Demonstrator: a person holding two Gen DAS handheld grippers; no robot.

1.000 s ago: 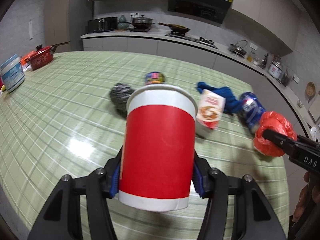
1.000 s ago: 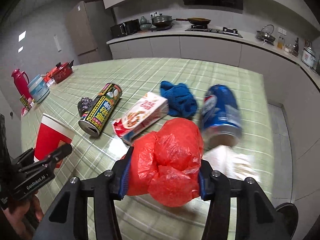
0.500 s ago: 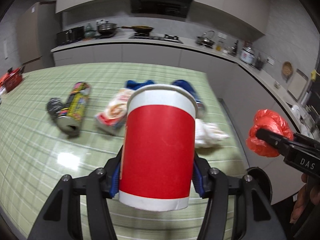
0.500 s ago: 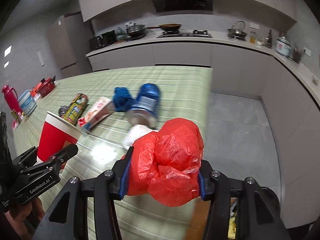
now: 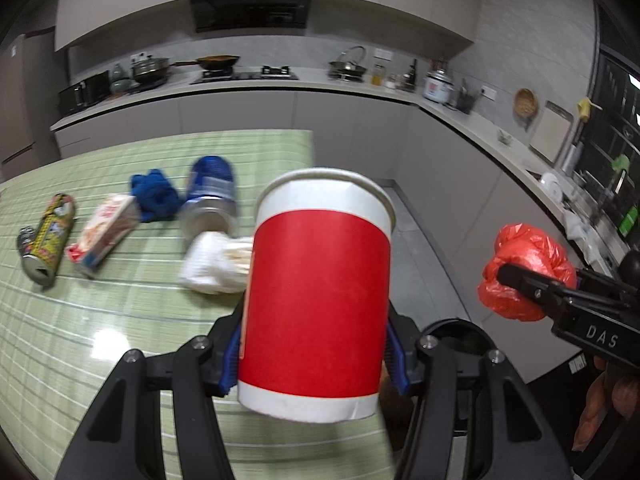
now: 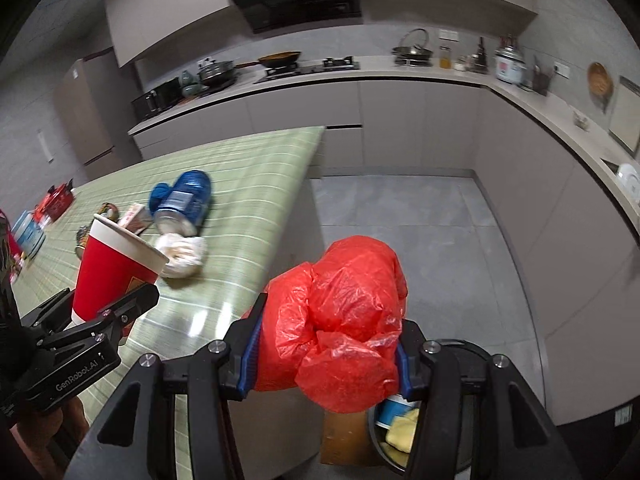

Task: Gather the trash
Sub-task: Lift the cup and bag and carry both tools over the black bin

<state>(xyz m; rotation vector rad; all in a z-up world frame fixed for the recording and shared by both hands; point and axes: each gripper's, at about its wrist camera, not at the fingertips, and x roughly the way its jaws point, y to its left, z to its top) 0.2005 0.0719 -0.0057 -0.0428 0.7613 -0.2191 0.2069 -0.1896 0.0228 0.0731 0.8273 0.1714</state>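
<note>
Your right wrist view alone looks down into the dark trash bin [image 6: 452,432] on the floor beside the green table [image 6: 256,200], with scraps already inside; your left wrist view catches only the bin's rim [image 5: 460,330] behind the fingers. The left view alone shows the yellow can [image 5: 48,236] and snack box [image 5: 106,232] clearly, lying left of the blue cloth [image 5: 154,194], blue can [image 5: 210,196] and white wad [image 5: 216,260]. Your left gripper [image 5: 314,354] is clamped on the red paper cup [image 5: 316,304], upright between its blue pads, above the table's edge. Your right gripper [image 6: 324,360] squeezes the crumpled red plastic bag [image 6: 344,320], which bulges above the pads, just over the bin.
</note>
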